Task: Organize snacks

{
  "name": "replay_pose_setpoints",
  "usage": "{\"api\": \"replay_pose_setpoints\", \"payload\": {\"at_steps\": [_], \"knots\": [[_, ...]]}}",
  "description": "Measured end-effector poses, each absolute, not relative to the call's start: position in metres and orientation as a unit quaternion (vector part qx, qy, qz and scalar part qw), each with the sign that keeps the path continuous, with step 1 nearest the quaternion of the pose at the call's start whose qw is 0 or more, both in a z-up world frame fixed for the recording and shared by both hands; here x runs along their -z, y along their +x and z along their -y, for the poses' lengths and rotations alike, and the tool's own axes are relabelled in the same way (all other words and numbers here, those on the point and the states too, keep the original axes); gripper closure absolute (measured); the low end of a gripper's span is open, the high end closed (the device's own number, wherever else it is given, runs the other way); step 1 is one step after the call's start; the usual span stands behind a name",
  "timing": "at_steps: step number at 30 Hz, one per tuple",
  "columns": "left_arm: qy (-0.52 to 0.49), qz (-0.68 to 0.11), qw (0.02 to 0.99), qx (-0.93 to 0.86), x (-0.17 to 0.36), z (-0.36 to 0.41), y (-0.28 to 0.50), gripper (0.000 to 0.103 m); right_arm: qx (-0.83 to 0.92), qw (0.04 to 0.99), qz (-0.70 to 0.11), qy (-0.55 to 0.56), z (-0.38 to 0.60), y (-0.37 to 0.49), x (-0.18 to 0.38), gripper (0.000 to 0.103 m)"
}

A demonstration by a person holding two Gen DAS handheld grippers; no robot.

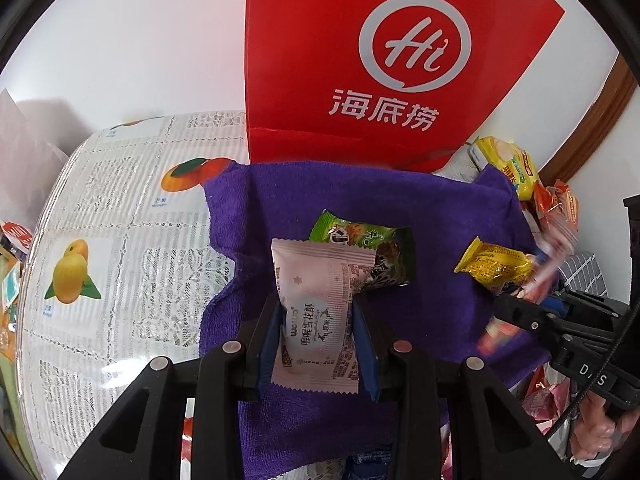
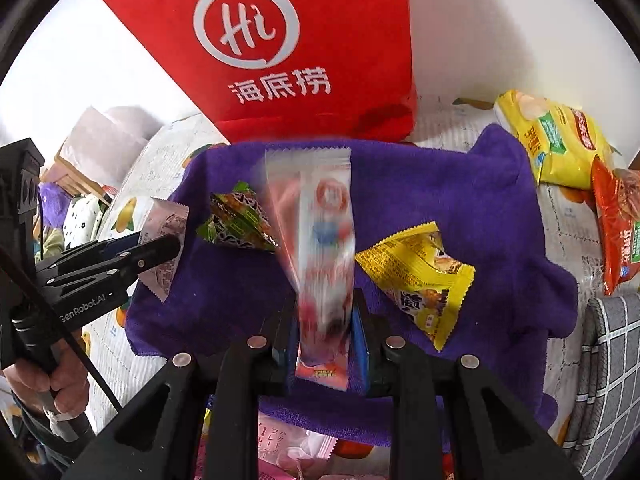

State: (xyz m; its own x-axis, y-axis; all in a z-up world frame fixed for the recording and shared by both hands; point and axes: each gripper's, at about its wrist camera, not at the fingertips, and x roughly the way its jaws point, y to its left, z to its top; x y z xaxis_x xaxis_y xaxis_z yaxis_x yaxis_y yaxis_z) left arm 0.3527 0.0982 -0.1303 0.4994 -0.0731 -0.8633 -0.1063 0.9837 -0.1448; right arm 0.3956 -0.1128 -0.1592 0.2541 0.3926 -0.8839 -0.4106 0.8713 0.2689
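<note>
On the towel (image 2: 460, 184), the triangular snack packet (image 2: 236, 220) lay left of my crimped snack packet (image 2: 416, 276); the paper bag (image 2: 304, 40) stood behind.

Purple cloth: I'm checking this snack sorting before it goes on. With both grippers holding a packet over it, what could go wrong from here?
1. The right gripper grips only the low end of the pink packet, which looks blurred; it might swing or slip.
2. The white packet in the left gripper hangs over the green packet; dropped there, they could pile up.
3. The yellow packet lies close by and might get knocked.
</note>
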Motion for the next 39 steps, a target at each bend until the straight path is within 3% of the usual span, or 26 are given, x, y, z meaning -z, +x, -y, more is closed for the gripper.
{"api": "replay_pose_setpoints", "payload": {"at_steps": [8, 13, 18, 22, 36, 39], "knots": [[-0.088, -0.502, 0.860, -0.009, 0.130, -0.096, 0.354, 0.068, -0.256, 0.783, -0.566, -0.008, 0.111, 0.397, 0.163, 0.078], [-0.088, -0.501, 0.861, -0.006, 0.129, -0.096, 0.354, 0.068, -0.265, 0.793, -0.548, -0.015, 0.109, 0.393, 0.154, 0.059], [-0.091, -0.504, 0.859, -0.001, 0.128, -0.094, 0.354, 0.068, -0.270, 0.797, -0.540, -0.013, 0.110, 0.391, 0.146, 0.059], [-0.081, -0.501, 0.861, -0.002, 0.125, -0.090, 0.353, 0.053, -0.271, 0.801, -0.534, -0.006, 0.112, 0.389, 0.138, 0.059], [-0.056, -0.476, 0.878, -0.004, 0.097, -0.080, 0.325, 0.053, -0.226, 0.851, -0.473, 0.045, 0.155, 0.335, 0.089, 0.059], [-0.054, -0.473, 0.879, 0.007, 0.093, -0.073, 0.308, 0.048, -0.214, 0.856, -0.468, 0.045, 0.170, 0.313, 0.076, 0.059]]}}
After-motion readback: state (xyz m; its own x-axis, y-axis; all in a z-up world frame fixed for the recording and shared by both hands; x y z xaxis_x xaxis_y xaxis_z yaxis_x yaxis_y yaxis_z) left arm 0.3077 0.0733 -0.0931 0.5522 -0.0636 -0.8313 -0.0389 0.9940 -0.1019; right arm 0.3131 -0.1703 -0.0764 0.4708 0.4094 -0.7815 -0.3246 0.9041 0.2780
